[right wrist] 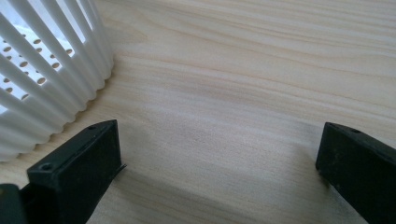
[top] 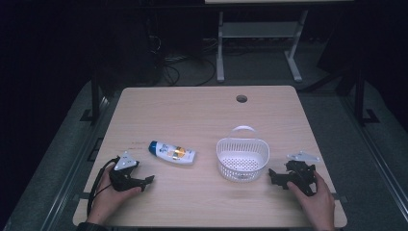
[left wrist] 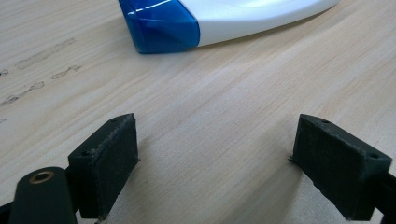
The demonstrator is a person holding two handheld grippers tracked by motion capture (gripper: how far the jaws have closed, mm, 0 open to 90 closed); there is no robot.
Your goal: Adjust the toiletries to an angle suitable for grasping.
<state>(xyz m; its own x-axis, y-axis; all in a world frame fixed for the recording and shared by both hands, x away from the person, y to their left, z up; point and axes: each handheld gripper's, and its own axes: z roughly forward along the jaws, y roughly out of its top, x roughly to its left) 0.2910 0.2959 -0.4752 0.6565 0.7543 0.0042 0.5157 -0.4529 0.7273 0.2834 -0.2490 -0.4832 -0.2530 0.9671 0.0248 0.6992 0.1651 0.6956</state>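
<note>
A white bottle (top: 173,153) with a blue cap and an orange label lies on its side on the wooden table (top: 202,115), left of centre. Its blue cap (left wrist: 161,25) shows just beyond my left gripper (left wrist: 215,154), whose jaws stand wide apart with bare wood between them. In the high view the left gripper (top: 146,180) rests on the table near the front left, a hand on it. A white slotted basket (top: 242,156) with a handle stands right of centre. My right gripper (top: 272,175) lies just right of the basket (right wrist: 42,79), open and empty (right wrist: 219,163).
A round cable hole (top: 241,98) sits near the table's far edge. Beyond the table, a white desk frame (top: 260,43) and cables lie on the dark floor. Bare wood stretches across the far half and the front middle.
</note>
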